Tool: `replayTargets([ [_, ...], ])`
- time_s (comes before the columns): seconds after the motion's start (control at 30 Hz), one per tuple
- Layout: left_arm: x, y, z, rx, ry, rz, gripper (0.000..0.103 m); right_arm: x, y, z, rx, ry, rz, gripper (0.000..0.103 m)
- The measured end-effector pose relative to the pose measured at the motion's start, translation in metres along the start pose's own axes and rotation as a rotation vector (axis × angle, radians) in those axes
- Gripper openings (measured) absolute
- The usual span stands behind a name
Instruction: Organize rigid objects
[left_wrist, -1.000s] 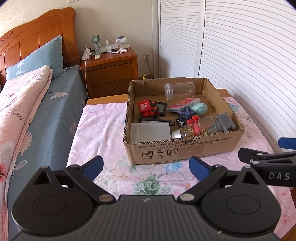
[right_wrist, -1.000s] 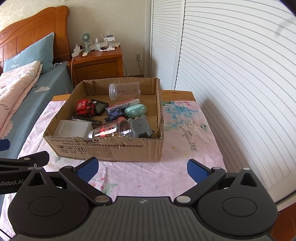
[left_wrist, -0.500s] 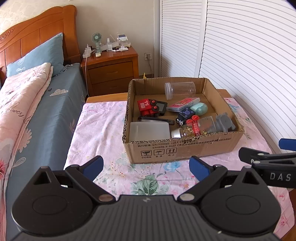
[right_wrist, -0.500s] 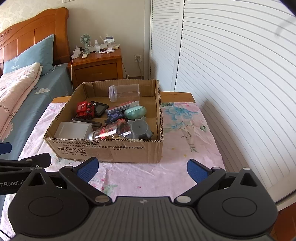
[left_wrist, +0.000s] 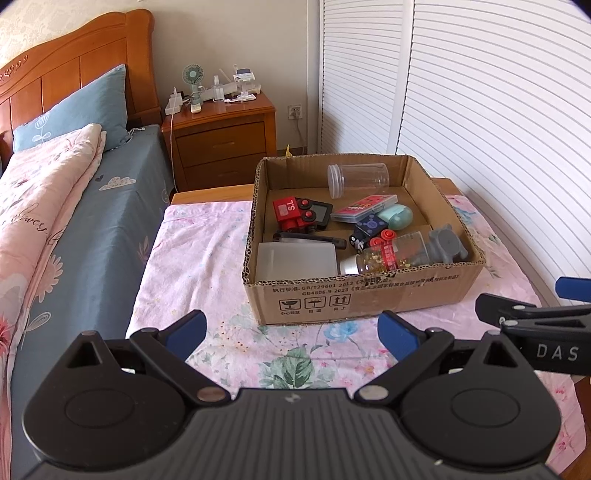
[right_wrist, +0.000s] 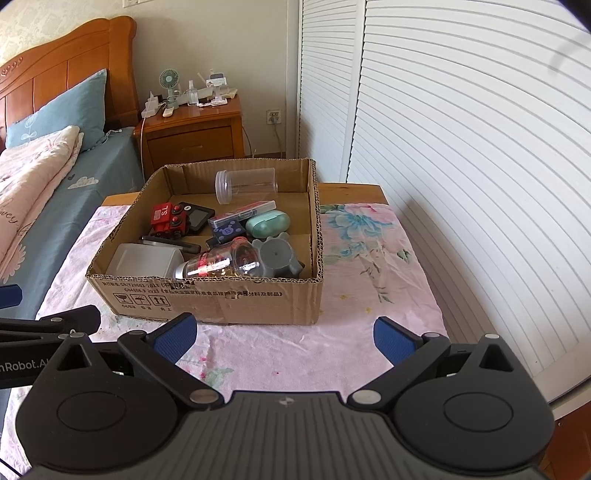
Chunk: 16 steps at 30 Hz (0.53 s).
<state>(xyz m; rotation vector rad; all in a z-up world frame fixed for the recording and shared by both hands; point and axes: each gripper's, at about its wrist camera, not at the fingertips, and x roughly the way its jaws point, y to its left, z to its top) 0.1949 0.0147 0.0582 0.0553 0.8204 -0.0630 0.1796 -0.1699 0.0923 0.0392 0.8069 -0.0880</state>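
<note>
Both our grippers, left (left_wrist: 291, 330) and right (right_wrist: 284, 332), hover with jaws spread and empty before the box (left_wrist: 364, 291) on the surface, where the hard, light clutter sits; we judge the clear jar (left_wrist: 358, 180) slippery, best pinched across its middle.

You are in a home bedroom.
Beside your table stands a bed (left_wrist: 92, 206) with a wooden headboard (left_wrist: 70, 70), a blue pillow (left_wrist: 81, 107) and a pink quilt (left_wrist: 33, 192); a nightstand (left_wrist: 221, 136) holds a small fan (left_wrist: 192, 79), and louvred closet doors (right_wrist: 461, 147) fill your right wall.
</note>
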Motion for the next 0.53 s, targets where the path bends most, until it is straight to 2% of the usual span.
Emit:
replayTargets([
  [0.53,-0.0054,0.0006,0.0002,-0.003,-0.011,0.000,0.099,-0.0046,-0.0005,-0.0003,0.000,-0.010,0.002,0.103],
])
